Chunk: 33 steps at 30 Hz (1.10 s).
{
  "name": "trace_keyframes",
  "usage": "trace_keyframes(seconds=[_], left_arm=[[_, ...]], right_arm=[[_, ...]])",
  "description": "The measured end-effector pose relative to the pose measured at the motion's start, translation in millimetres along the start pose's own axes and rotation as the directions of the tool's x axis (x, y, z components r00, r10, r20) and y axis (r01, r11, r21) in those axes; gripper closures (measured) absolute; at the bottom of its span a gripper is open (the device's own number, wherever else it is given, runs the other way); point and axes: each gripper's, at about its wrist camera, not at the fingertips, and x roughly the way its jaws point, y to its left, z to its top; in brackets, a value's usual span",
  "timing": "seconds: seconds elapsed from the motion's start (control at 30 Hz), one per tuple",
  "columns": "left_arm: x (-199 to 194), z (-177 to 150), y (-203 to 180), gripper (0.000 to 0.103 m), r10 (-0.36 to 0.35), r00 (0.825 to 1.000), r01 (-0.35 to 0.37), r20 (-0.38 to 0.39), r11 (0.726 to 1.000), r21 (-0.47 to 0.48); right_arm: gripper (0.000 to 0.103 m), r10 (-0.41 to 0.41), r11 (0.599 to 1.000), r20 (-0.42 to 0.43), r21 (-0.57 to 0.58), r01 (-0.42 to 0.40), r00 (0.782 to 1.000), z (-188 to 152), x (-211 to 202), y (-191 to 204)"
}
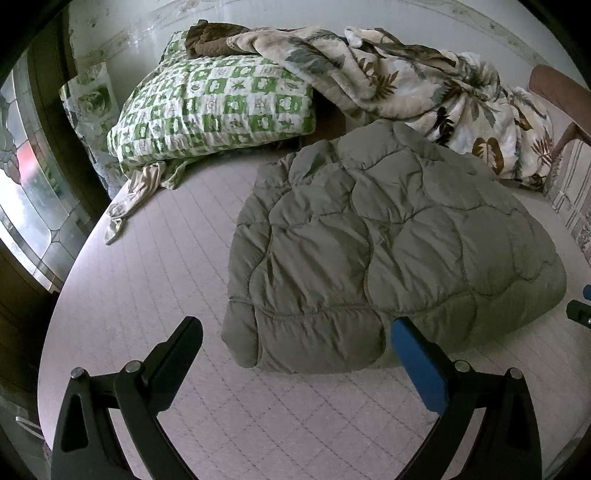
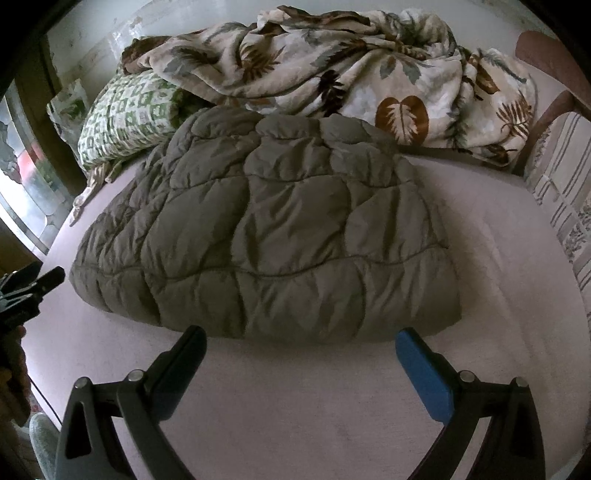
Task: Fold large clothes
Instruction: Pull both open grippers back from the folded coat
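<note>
Quilted coat (image 2: 266,236) folded on bed (image 2: 498,258), at 12 o'clock of both grippers. Left gripper (image 1: 295,332) and right gripper (image 2: 301,339) wide open, empty. Right sits nearer, facing its long edge.

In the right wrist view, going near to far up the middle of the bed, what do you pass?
Right gripper, open, over the bare mattress → folded olive quilted jacket → crumpled leaf-print blanket → white wall.
</note>
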Motion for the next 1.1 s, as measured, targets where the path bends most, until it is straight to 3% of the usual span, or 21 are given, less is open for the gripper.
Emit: trace_keyframes(seconds=[0.43,1.1], left_arm=[[5.5,2.7,1.9,0.001,0.011,1.000,-0.011,-0.010,1.000,0.004],[-6.3,2.6,15.0,0.001,0.003,1.000,-0.003,-0.013,1.000,-0.022]], right_arm=[[0.000,-0.051,0.999,-0.005,0.014,0.051,0.999,4.8,-4.2,-29.7],[0.000,-0.058,0.998,0.009,-0.001,0.058,0.998,8.5,-18.2,-31.8]])
